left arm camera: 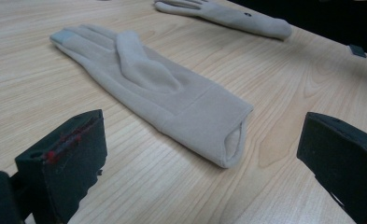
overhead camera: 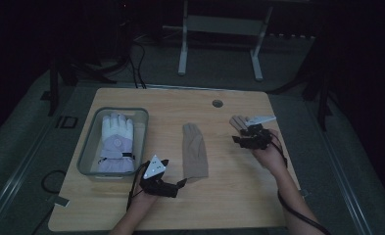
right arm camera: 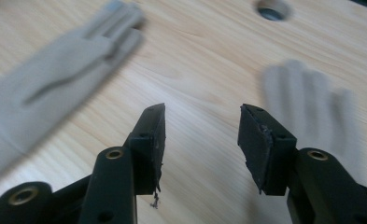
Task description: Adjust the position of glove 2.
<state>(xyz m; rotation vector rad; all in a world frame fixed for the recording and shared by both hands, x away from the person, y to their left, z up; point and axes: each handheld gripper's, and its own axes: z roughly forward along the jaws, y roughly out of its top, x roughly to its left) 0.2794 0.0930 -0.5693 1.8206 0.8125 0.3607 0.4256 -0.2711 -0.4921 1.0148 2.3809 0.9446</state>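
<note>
Wooden table (overhead camera: 229, 196): right gripper (right arm camera: 202, 126) half-open (empty) above beige gloves (right arm camera: 55, 79).

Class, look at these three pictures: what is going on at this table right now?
A person at a wooden table holds a gripper in each hand. The left gripper, jaws wide open, sits near the cuff of a beige glove lying flat mid-table. The right gripper, jaws open and empty, is over the table beside a second beige glove. A white and lilac winter glove lies in a clear bin at the left. Neither beige glove is held.
</note>
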